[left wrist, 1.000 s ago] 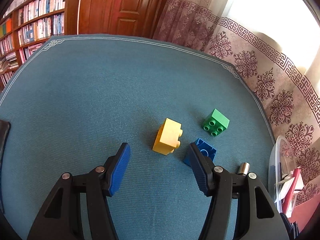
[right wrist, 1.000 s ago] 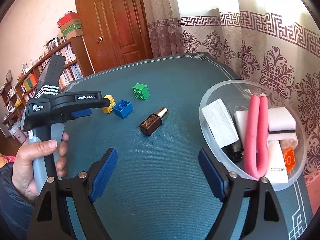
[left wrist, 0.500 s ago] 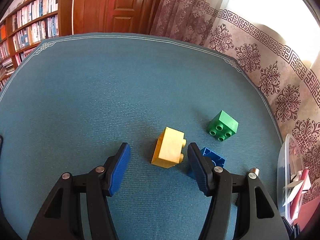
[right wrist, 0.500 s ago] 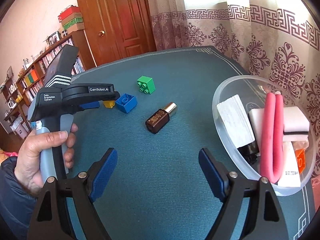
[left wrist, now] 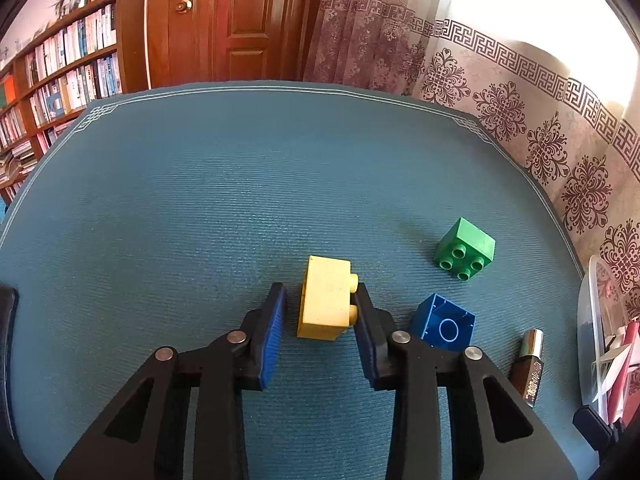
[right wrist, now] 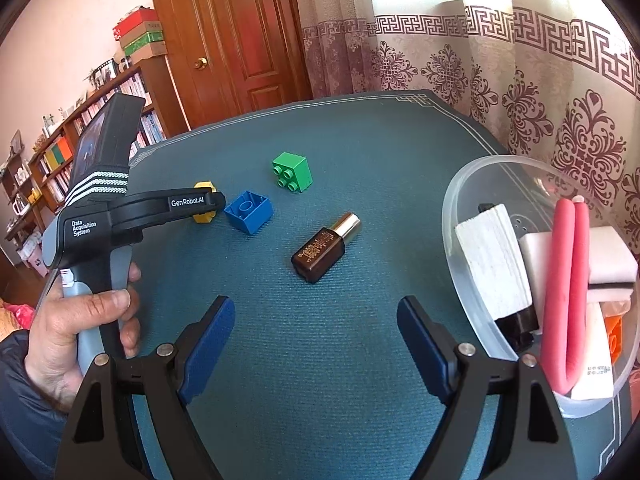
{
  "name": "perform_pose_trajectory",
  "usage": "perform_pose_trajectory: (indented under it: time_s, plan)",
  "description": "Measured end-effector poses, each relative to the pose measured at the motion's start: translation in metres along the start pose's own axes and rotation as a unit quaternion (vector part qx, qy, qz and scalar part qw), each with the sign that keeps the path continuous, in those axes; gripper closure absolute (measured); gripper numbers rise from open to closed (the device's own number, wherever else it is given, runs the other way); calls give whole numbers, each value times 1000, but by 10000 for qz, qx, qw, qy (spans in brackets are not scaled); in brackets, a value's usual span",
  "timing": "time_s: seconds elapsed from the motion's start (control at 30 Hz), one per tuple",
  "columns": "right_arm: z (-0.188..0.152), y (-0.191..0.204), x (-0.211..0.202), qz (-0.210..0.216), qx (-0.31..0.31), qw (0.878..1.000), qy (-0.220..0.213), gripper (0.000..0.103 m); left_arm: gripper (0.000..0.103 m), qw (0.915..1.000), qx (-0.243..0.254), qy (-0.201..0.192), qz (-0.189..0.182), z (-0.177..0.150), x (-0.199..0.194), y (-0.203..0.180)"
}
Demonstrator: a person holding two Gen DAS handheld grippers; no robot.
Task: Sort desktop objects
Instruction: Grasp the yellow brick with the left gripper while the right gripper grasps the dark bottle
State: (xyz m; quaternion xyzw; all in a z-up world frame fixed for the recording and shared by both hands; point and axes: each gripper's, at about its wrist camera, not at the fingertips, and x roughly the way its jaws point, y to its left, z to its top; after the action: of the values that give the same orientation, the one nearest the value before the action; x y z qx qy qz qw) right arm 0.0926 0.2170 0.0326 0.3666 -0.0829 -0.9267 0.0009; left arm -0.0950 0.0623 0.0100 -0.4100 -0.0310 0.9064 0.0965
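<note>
— That mat (left wrist: 200, 200) is teal, ribbed, with a thin white line border and fret knots at its corners

— And the bricks on it: one yellow (left wrist: 326, 300), one green (left wrist: 466, 248), one blue (left wrist: 444, 322)

— The little bottle (right wrist: 324, 250) is dark brown with gold lettering and a shiny gold cap

— The curtain (right wrist: 520, 80) is pale, with maroon medallions under a key-pattern band

— Both grippers are black with blue pads (right wrist: 210, 344)

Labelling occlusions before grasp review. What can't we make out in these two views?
- yellow brick: right wrist view, mostly hidden behind the left gripper, whose jaws are closing around it.
- brown bottle: left wrist view, base hidden behind the finger; label print too small.
- clear bowl: left wrist view, cut by the right edge; in the right wrist view, lower items buried under the pink tube.
</note>
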Motion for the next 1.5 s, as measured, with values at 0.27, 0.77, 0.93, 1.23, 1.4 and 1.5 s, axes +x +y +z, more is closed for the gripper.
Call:
perform_pose_trajectory:
  time_s: [0.27, 0.77, 0.93, 1.23, 1.4, 1.5]
  plan:
    - [12, 4, 16, -109, -83, 9999, 4, 17, 74, 10000, -29, -46, 76, -4, -10, 8]
    - [31, 13, 55, -542, -364, 9977, 164, 35, 74, 9997, -136, -214, -29, -1, -24, 12]
    - [32, 11, 60, -549, -319, 9976, 264, 59, 74, 9993, -282, -179, -162, 0, -25, 17]
    - [25, 13, 50, -345, -338, 9985, 260, 75, 74, 9983, -416, -236, -346, 1, -32, 18]
    - [21, 15, 42, -227, -333, 9990, 203, 79, 74, 9984, -357, -260, -356, 1, -34, 15]
    - [21, 17, 39, -205, -340, 9991, 180, 80, 74, 9989, -304, -198, -307, 1, -29, 15]
